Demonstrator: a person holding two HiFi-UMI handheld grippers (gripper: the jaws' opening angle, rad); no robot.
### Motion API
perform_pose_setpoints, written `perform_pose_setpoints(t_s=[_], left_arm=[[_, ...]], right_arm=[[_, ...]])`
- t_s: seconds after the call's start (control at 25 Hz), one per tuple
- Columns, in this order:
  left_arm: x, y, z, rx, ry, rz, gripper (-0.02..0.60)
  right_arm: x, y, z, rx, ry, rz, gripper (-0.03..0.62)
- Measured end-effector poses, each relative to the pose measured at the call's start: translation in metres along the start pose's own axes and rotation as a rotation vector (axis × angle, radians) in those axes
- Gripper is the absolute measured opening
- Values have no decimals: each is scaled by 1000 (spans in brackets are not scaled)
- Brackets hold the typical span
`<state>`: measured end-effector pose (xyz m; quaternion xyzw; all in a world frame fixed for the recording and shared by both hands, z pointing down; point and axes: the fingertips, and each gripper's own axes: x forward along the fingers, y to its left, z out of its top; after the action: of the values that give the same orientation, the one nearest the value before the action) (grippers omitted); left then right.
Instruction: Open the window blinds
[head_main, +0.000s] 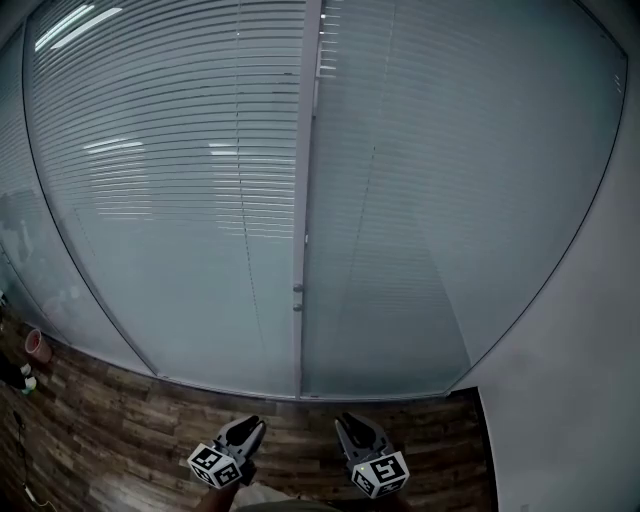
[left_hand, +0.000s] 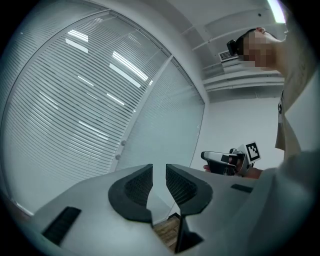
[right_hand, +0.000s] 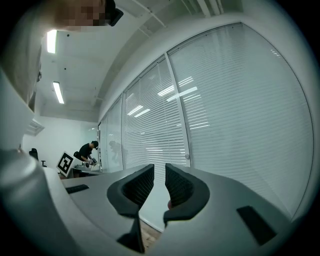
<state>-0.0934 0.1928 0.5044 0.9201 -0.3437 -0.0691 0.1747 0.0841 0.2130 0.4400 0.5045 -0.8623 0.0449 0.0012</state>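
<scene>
The blinds fill pretty much the whole wall straight ahead, hanging all the way down to the wood floor. They're thin pale horizontal slats, clear to see left of the white post and hazier on the right. Well short of them, the left gripper has its jaws a little apart and empty, and the right gripper is as good as closed, also empty.

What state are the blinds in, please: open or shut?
Shut: the blinds hang lowered across both panes, and nothing shows through them.
</scene>
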Motion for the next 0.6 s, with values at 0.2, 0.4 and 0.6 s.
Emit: perform_pose_setpoints(t_s=[0.2,0.4,0.6], left_arm=[[8,-15,9,-10,-32,-9,74],[13,-13,-7,-7,18,-15,75],[30,-16,4,12,31,-33,77]], right_arm=[[-4,-18,-3,27,12,-1,57],[5,-26,6,15,2,15,57],[16,-45,18,103,-15,17,57]])
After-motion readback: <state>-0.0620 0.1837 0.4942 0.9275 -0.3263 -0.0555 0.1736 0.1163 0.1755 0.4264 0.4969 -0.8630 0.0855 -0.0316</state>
